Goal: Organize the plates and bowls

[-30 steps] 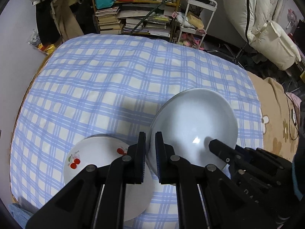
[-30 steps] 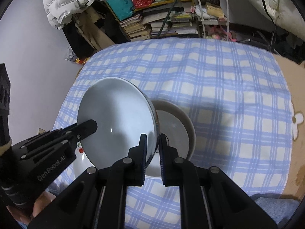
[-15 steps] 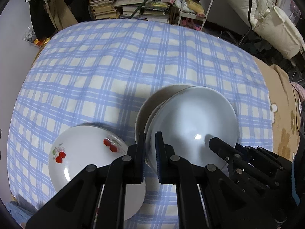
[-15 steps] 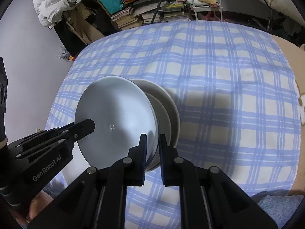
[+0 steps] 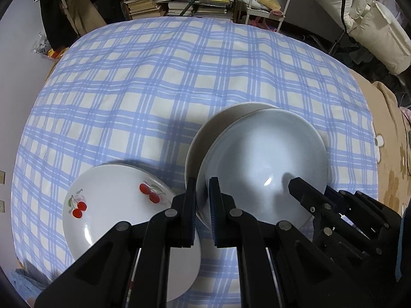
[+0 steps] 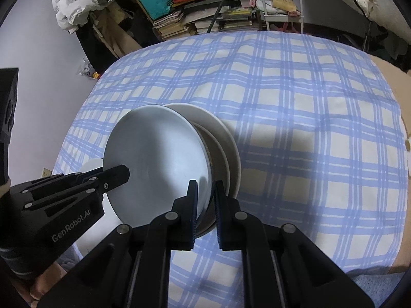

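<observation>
A pale white bowl [image 5: 262, 159] [image 6: 159, 159] is held by both grippers at opposite sides of its rim. My left gripper [image 5: 202, 192] is shut on the near-left rim, and it shows in the right wrist view as the left gripper [image 6: 123, 172]. My right gripper [image 6: 206, 190] is shut on the other side of the rim; one of its fingertips [image 5: 294, 183] lies inside the bowl. The bowl hangs tilted just over a cream dish [image 5: 213, 128] [image 6: 231, 143], with a second rim [image 6: 218, 151] nested in that dish. I cannot tell whether they touch.
A white plate with red cherries [image 5: 115, 200] lies on the blue checked tablecloth [image 5: 167, 77] [image 6: 295, 102], close to the left of the bowl. Stacked books, shelves and clothes stand beyond the table's far edge. A tan blanket [image 5: 390, 154] lies to the right.
Both grippers have sunk with the white bowl, which now sits lower and closer over the cream dish. The cherry plate shows more fully. Both grips are unchanged.
</observation>
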The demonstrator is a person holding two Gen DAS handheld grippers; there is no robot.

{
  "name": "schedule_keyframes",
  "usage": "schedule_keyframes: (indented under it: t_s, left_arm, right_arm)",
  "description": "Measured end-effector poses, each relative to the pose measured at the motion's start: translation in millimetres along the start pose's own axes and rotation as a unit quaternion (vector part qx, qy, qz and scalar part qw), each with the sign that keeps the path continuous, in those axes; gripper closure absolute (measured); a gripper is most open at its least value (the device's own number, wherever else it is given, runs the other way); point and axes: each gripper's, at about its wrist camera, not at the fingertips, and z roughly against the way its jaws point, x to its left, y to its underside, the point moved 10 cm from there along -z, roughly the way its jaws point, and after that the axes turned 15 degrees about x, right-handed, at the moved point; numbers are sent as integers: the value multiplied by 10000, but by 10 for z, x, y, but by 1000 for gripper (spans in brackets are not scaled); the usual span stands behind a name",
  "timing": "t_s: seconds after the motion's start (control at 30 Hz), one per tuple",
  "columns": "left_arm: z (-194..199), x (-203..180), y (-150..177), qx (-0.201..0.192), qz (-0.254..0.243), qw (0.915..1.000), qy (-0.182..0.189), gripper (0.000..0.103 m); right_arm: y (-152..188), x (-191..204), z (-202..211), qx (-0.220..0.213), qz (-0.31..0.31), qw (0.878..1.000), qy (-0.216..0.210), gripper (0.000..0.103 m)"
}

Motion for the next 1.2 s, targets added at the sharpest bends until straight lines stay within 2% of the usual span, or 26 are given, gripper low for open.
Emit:
schedule_keyframes:
  t_s: [0.53,0.63,0.8,0.9,1.07,1.2]
  left_arm:
    - [240,84,97,-204,85,9997,-137,94]
    - [313,139,111,-267,103,9994,-213,93]
    - [401,242,116,-331,156,9989,-292,93]
    - [430,293,111,-351,183,9987,-315,93]
    - [430,352,87,-390,115,9982,-437,91]
    - [393,415,51,-387,188,9984,-371,88]
  right_arm:
    - [-36,27,25,-137,162,9996,161,86]
    - [-29,82,61,-193,237,9995,64,73]
    - [-41,114,198,-497,313,9980,228,36]
    - [-55,88,285,-623,196,9978,63,29]
    - [-67,-113,438,-790,-182,9967,54,14]
    - [-47,-381,526,-810,-722,9940,-97,12]
